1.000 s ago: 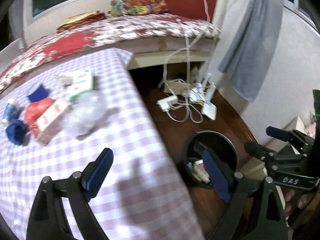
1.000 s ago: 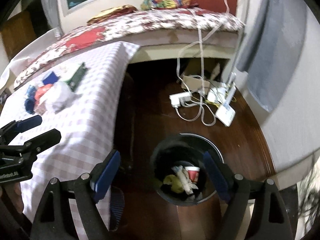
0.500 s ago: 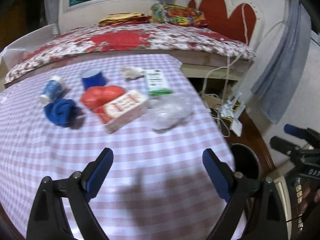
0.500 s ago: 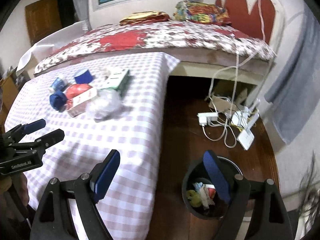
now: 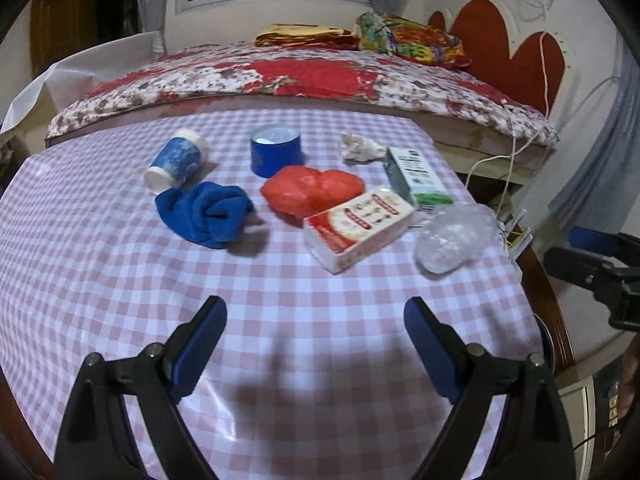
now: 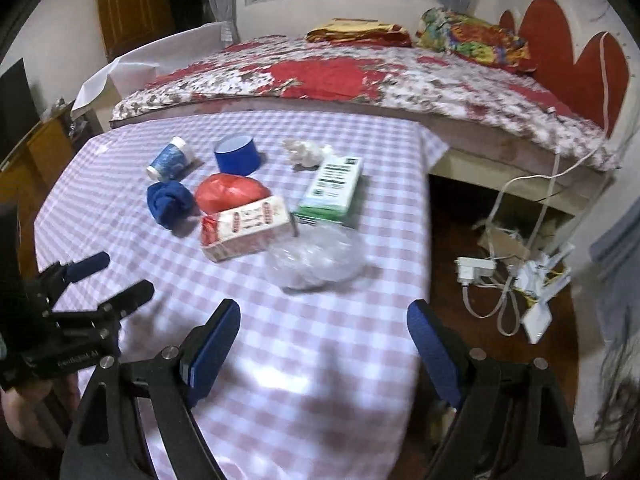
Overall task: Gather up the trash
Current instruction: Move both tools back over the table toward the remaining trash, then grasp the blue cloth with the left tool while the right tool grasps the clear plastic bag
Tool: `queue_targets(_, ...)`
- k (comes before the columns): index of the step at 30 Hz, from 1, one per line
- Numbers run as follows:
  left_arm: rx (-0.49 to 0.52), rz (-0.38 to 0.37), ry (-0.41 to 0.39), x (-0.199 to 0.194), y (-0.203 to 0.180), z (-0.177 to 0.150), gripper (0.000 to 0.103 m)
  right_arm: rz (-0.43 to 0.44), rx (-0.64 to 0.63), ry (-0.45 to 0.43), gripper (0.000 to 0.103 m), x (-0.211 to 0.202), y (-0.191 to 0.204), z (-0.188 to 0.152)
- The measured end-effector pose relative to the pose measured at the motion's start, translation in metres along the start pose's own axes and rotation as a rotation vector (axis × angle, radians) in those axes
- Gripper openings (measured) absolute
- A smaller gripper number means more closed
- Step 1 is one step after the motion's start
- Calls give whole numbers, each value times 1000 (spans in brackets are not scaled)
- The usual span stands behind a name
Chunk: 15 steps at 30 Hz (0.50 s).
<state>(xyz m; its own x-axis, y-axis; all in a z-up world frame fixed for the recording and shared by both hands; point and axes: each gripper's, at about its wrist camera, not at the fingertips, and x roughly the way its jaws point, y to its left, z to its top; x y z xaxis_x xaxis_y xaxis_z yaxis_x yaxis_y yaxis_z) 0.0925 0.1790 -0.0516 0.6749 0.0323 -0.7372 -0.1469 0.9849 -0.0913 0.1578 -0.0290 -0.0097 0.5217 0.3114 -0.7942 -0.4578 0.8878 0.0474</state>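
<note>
Both my tongs, left tongs and right tongs, spread wide, empty, above the tabletop. Trash not collected yet: red-white box, clear plastic wad, red bag.

The bench, under a pink-checked cloth, carries a tipped blue paper cup, a blue tape roll, a crumpled tissue, a blue cloth, a red bag, a red-and-white box, a green-and-white carton and clear crumpled plastic
</note>
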Motion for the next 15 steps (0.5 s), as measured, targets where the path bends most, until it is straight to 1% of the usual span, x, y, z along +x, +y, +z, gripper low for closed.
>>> queue_targets(8,-20,3,28,23,14,5,91,44,43,76,87,58,13,15)
queue_targets(15,-29,-4,45,38,18,8,91,30,79,126,87,100,11,20)
